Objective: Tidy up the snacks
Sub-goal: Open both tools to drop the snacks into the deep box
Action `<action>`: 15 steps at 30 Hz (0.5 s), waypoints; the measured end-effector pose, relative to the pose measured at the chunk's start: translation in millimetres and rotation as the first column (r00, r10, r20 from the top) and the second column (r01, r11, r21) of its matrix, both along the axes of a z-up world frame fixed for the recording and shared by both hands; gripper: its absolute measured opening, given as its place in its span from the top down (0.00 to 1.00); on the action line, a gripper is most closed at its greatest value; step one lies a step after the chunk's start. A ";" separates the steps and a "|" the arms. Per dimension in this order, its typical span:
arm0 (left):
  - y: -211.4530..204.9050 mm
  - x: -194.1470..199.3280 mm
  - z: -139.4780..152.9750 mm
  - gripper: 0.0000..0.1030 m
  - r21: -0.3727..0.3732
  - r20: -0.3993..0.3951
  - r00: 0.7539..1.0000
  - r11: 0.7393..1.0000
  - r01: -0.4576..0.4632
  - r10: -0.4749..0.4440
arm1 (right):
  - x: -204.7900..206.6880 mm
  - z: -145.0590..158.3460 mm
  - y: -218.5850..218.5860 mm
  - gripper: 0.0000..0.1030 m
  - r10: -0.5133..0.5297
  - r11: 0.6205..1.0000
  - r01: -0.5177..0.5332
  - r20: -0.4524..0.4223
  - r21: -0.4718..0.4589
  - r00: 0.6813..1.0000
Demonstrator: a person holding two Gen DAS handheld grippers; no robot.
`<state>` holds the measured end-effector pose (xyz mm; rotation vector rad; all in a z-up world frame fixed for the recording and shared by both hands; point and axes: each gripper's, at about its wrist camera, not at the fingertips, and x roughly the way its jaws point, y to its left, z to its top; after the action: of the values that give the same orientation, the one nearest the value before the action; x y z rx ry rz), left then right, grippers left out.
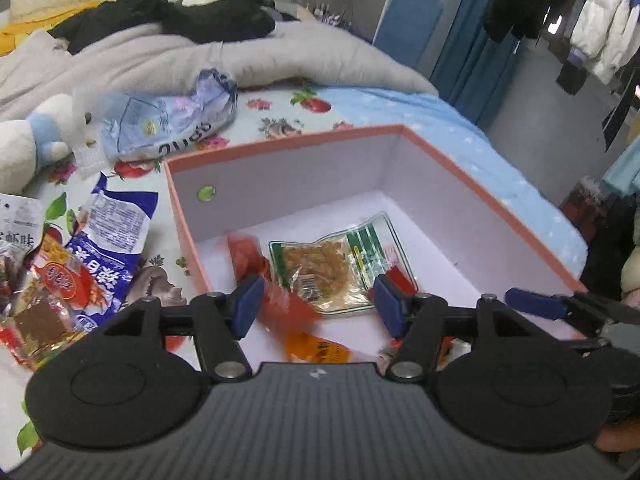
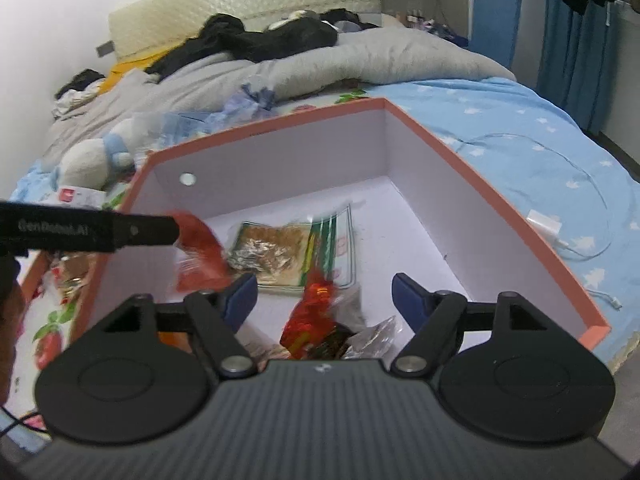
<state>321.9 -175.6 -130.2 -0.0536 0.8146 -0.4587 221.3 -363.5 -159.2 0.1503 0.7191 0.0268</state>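
Both tongs, left tongs (image 1: 318, 302) and right tongs (image 2: 324, 300), hang open over the box (image 1: 280, 146), each with a blurred red packet (image 1: 280, 300) loose below. Withdraw toward six o'clock (more snacks (image 1: 80, 264) wait at nine o'clock, on the bed).

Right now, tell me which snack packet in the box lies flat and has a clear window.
The green-striped cracker packet flat on the box floor; the packets around it are red or orange and opaque.

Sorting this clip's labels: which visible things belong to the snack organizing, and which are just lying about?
Job:
pink-rimmed box
clear cracker packet inside it
red packet
loose snack packets beside the box

Lying about:
plush toy
grey duvet
black clothes
white charger cable
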 end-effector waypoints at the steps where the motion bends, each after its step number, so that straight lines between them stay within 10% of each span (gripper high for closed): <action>1: 2.4 -5.0 4.2 0.36 -0.005 0.006 1.000 1.000 -0.001 0.001 | -4.2 3.6 1.4 0.26 0.002 1.000 -0.002 0.000 0.002 1.000; 15: 42.1 -115.2 55.7 0.36 -0.027 0.067 0.997 0.999 -0.042 0.044 | -79.5 59.6 33.3 0.26 0.012 0.999 -0.015 0.098 0.035 0.995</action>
<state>206.7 -133.5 -74.5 -0.0790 0.7400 -0.4282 141.9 -330.2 -99.6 0.1770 0.6225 0.0595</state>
